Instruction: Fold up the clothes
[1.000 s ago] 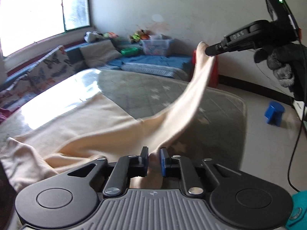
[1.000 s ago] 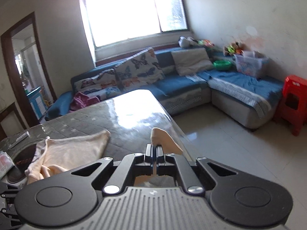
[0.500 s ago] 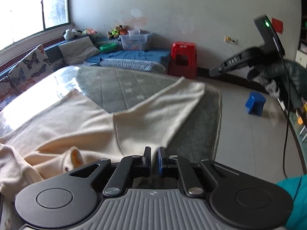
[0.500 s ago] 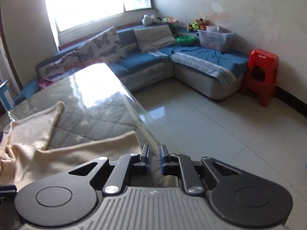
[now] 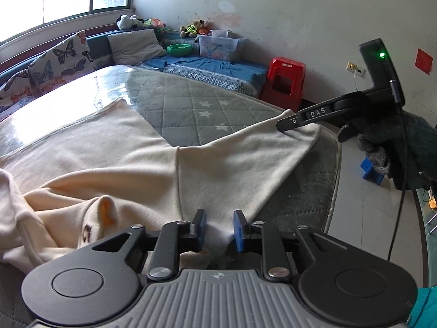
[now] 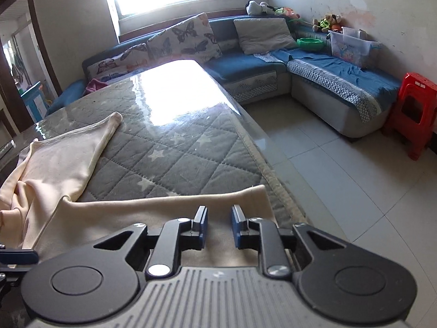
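A cream garment [image 5: 169, 164] lies spread on the grey quilted table [image 5: 191, 109], bunched at the near left. My left gripper [image 5: 220, 231] sits low over the garment's near edge, jaws opening; cloth lies between the blue pads [image 5: 202, 228], which do not press it. In the left wrist view my right gripper [image 5: 282, 126], held by a gloved hand [image 5: 382, 147], hovers at the garment's far right corner. In the right wrist view that gripper [image 6: 219, 225] is opening just above the flat corner of the garment [image 6: 153, 210], gripping nothing.
The table's right edge [image 6: 262, 136] drops to a tiled floor [image 6: 341, 169]. A blue corner sofa [image 6: 327, 76] with cushions runs along the walls, a red stool [image 6: 412, 109] beside it. A small blue stool [image 5: 372, 170] and a black cable [image 5: 396, 218] are at right.
The right gripper came down with the lifted corner and let it go; the cloth now lies flat on the table. Both grippers' jaws went from shut to parted.
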`<action>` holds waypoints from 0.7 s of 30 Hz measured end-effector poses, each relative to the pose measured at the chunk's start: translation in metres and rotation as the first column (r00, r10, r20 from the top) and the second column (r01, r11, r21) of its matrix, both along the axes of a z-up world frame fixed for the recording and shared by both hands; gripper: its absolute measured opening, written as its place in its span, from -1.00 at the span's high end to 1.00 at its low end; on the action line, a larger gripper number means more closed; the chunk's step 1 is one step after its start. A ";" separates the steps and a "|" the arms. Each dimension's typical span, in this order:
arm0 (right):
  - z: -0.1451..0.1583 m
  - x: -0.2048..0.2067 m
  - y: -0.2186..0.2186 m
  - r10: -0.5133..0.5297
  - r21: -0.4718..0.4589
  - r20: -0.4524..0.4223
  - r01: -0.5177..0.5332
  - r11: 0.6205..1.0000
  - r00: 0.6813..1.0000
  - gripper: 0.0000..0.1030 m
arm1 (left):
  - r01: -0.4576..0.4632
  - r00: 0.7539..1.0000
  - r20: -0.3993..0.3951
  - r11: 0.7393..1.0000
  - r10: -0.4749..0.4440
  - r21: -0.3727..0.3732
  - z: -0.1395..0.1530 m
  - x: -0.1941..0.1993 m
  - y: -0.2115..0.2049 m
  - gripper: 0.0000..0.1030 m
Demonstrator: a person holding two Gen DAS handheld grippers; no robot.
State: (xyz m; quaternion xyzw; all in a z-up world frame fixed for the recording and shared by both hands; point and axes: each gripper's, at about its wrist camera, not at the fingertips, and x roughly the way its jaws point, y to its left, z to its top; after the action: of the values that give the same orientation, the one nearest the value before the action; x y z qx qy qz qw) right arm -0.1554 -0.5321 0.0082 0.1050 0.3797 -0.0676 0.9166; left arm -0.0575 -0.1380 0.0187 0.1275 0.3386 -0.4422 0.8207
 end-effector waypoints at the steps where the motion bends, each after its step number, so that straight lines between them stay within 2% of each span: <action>1: 0.001 0.002 0.000 0.005 -0.003 -0.002 -0.005 1.000 1.000 0.63 | -0.016 1.000 0.010 1.000 0.016 -0.007 0.004 0.001 0.005 0.40; 6: 0.018 0.013 0.019 0.105 -0.038 0.020 -0.104 0.994 0.994 0.62 | -0.132 0.989 0.066 0.990 0.135 -0.044 0.028 0.011 0.036 0.10; 9: 0.031 0.022 0.042 0.190 -0.032 0.051 -0.189 0.981 0.980 0.59 | -0.254 0.962 0.089 0.965 0.259 -0.056 0.041 0.027 0.064 -0.08; 10: 0.033 0.023 0.047 0.211 -0.031 0.058 -0.209 0.977 0.976 0.54 | -0.302 0.947 0.093 0.952 0.306 -0.058 0.044 0.034 0.073 -0.13; 12: 0.043 0.031 0.071 0.290 -0.026 0.081 -0.289 0.957 0.954 0.44 | -0.401 0.910 0.096 0.915 0.404 -0.054 0.049 0.051 0.091 -0.36; 16: 0.054 0.048 0.117 0.428 -0.005 0.112 -0.430 0.903 0.897 0.42 | -0.568 0.820 0.082 0.823 0.567 -0.015 0.053 0.093 0.122 -0.43; 18: 0.058 0.053 0.137 0.483 0.004 0.122 -0.487 0.873 0.867 0.39 | -0.624 0.780 0.053 0.781 0.623 0.001 0.051 0.115 0.135 -0.45; 21: 0.063 0.062 0.175 0.580 0.004 0.133 -0.586 0.810 0.804 0.38 | -0.684 0.729 0.017 0.729 0.684 0.022 0.049 0.148 0.149 -0.45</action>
State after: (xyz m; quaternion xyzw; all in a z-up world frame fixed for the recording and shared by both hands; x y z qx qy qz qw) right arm -0.0933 -0.3576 0.0712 0.0078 0.3366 0.2324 0.9125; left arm 0.0903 0.0107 0.0674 0.0066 0.3644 -0.1041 0.9254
